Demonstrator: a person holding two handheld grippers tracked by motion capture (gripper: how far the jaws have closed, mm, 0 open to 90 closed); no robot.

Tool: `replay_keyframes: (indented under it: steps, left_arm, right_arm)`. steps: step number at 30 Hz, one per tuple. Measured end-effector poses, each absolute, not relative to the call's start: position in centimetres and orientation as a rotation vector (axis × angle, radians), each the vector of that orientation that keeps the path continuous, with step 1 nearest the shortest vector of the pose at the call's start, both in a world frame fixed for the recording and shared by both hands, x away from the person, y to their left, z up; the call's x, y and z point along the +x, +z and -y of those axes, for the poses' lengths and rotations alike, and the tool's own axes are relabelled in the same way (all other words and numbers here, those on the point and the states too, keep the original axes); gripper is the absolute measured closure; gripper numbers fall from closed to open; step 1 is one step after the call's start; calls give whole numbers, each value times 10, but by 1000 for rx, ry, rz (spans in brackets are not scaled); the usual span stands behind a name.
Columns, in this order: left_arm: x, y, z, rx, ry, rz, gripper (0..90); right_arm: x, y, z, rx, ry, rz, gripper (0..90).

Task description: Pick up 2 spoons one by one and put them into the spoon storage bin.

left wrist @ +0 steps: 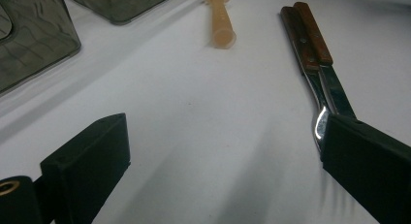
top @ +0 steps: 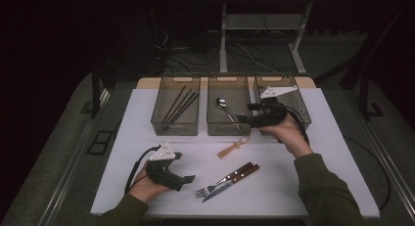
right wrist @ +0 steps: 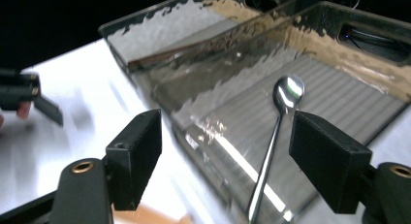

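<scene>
A metal spoon (top: 226, 108) lies in the middle bin (top: 227, 133), bowl toward the far wall. My right gripper (top: 246, 113) hovers at that bin's near right corner, pointing left, and it is open. In the right gripper view the spoon (right wrist: 286, 93) shows between the spread jaws of that gripper (right wrist: 228, 136), untouched by the pads. My left gripper (top: 183, 167) rests low at the table's front left, open and holding nothing. In the left gripper view its jaws (left wrist: 228, 132) frame bare table, with the fork and knife (left wrist: 308, 35) beside the right jaw.
Three clear bins stand in a row at the back; the left bin (top: 175, 128) holds dark chopsticks (top: 180, 104). A tan-handled utensil (top: 231, 148) lies just in front of the middle bin. A wood-handled fork and knife (top: 230, 178) lie side by side near the front centre.
</scene>
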State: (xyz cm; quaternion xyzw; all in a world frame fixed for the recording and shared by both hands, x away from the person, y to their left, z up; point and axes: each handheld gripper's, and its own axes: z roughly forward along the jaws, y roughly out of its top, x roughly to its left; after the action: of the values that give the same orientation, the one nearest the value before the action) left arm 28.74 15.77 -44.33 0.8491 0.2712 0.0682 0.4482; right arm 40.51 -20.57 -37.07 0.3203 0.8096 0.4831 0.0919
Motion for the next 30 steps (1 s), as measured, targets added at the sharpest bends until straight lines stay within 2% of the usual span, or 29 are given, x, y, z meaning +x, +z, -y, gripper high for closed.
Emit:
replay_keyframes:
  steps: [2,9,16,23,30]
  left_arm:
    - [288,-441,-157,2106,185,-674,45]
    - [295,-431,-154,2073,213,-698,112]
    - [308,-426,-146,2060,218,-749,162]
    - [320,-419,-135,2037,209,-727,258]
    - [331,-418,-115,2053,197,-703,309]
  right_arm:
    - [396,-375,210,979,1416,-2385,195]
    - [361,-387,228,986,1394,-2341,162]
    - [331,-400,244,1028,1406,-2274,162]
    - [307,-417,255,1072,1382,-2242,162]
    - [284,-429,269,1097,1390,-2239,162]
